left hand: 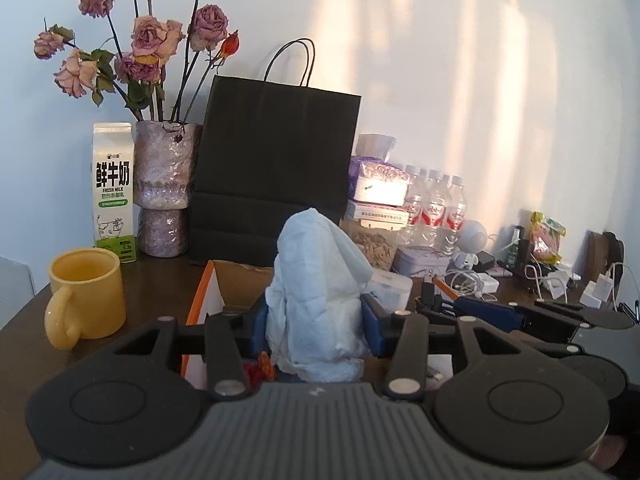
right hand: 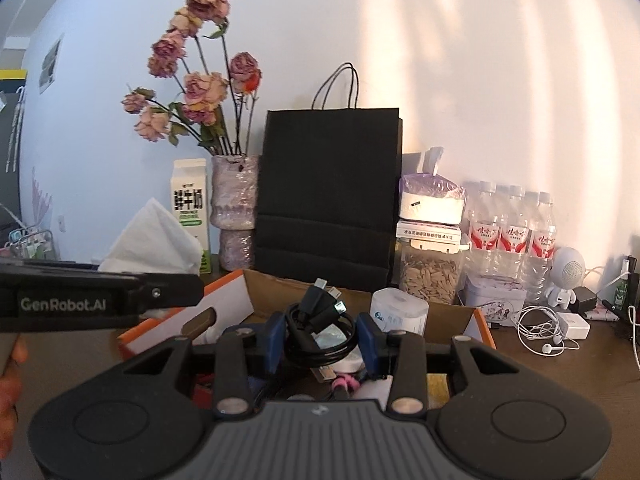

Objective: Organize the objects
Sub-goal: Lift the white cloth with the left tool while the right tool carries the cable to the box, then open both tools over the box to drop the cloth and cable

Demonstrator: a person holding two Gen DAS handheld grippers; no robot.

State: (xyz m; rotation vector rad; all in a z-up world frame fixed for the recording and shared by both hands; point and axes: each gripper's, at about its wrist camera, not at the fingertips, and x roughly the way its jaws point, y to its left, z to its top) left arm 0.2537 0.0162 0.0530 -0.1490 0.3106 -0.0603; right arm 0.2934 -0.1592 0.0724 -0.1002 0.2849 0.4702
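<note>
Above the open cardboard box [right hand: 264, 292], the left gripper [left hand: 316, 316] clamps a crumpled pale tissue wad [left hand: 316, 280] and the right gripper [right hand: 322, 334] pinches a coiled black cable [right hand: 320, 320]. Both items seem lifted out mid-sort; next, each likely needs a clear spot on the cluttered table [left hand: 24, 332].

This looks like a room in a home. A dark brown surface [left hand: 24, 320] by a white wall holds dried roses in a vase [left hand: 166, 168], a milk carton [left hand: 113, 188], a yellow mug [left hand: 86, 292], water bottles [right hand: 512, 232] and chargers [right hand: 576, 326].
</note>
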